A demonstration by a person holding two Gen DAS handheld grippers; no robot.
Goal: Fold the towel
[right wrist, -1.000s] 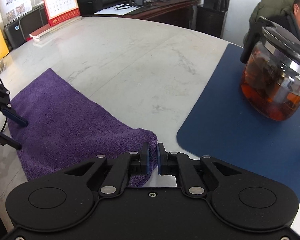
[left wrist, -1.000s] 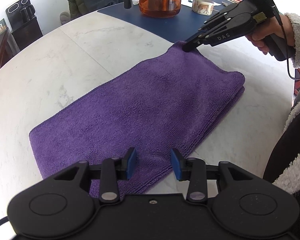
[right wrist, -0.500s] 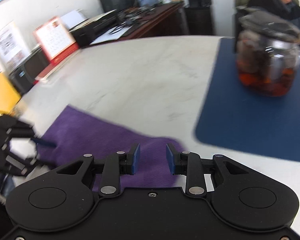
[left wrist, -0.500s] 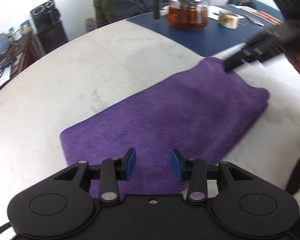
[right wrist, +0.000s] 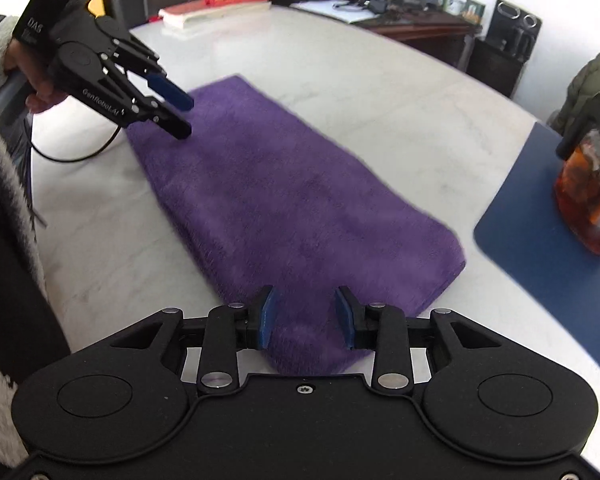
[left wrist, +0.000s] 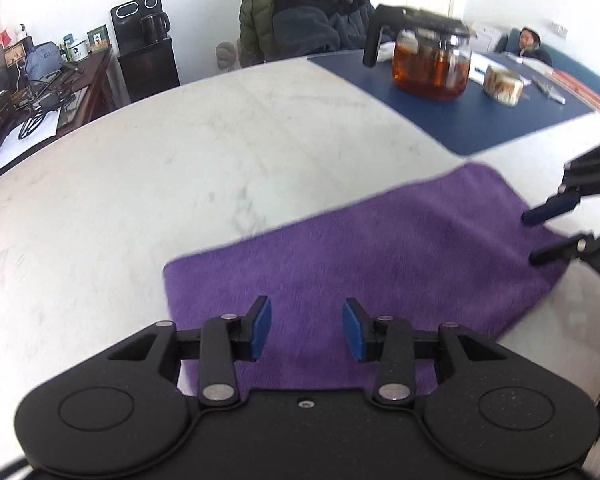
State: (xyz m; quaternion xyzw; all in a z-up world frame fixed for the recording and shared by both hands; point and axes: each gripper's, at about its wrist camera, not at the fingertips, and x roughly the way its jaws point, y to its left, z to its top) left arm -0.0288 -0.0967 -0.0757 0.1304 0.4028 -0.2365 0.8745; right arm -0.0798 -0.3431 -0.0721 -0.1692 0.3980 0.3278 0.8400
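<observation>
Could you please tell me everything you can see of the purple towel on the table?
The purple towel is plush, looks like microfibre, and lies flat on the white marble-look table as a long folded strip. Neither gripper holds it: the left gripper hangs open over one end, and the right gripper, its jaws opening, hangs over the other end.

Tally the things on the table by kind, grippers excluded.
purple towel: 1
blue mat: 1
glass teapot: 1
tape roll: 1
Total: 4
</observation>
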